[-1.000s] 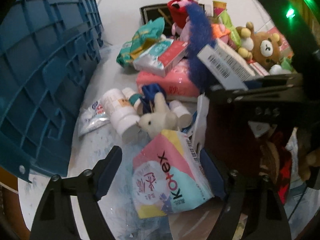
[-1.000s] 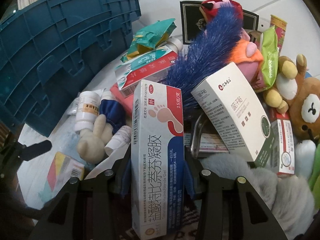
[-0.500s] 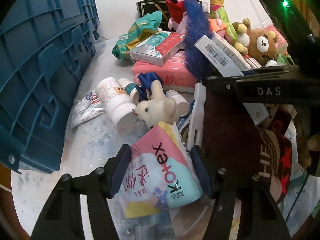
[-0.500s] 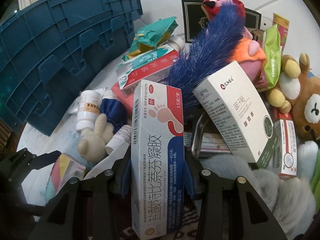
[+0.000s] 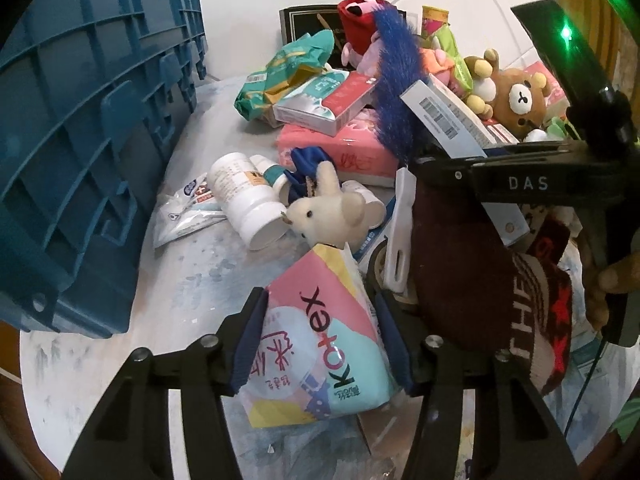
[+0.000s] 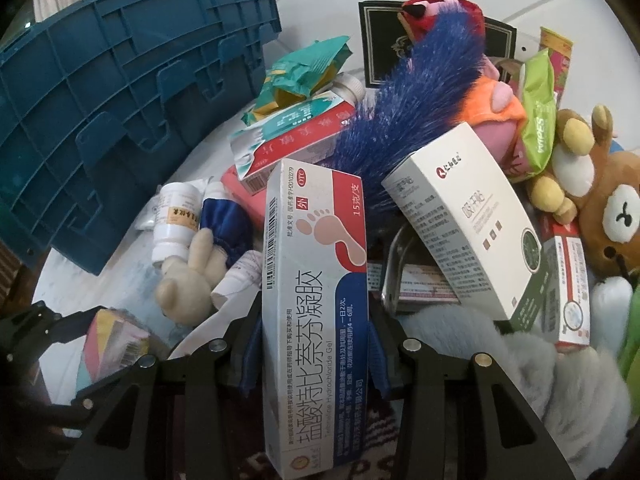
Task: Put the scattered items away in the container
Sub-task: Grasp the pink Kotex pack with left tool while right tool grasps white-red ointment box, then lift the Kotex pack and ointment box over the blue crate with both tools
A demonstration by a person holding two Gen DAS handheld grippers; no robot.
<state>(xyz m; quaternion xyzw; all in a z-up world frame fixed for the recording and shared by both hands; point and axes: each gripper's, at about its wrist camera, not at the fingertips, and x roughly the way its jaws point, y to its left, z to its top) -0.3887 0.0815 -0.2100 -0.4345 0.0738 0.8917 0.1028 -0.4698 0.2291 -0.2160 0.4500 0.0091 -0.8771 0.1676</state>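
A pastel Kotex pack (image 5: 316, 344) lies on the white table between the blue pads of my left gripper (image 5: 320, 300). Its jaws are closing and the pads press both sides of the pack. The right wrist view shows the same pack (image 6: 112, 340) at lower left. My right gripper (image 6: 314, 304) is shut on a tall grey, red and blue foot-gel box (image 6: 316, 264), held upright above the pile. The blue plastic crate (image 5: 88, 128) stands to the left, its ribbed wall facing me, also seen in the right wrist view (image 6: 120, 100).
Just beyond the pack lie a white pill bottle (image 5: 244, 196) and a cream plush rabbit (image 5: 332, 212). Behind them are a pink tissue pack (image 5: 340, 152), a blue feather duster (image 5: 396, 80), a brown bear (image 5: 520, 100) and a white carton (image 6: 464, 216). A dark knit hat (image 5: 480, 280) lies at right.
The left jaws have narrowed from wide apart until the pads meet the Kotex pack. The right gripper and its box have not moved.
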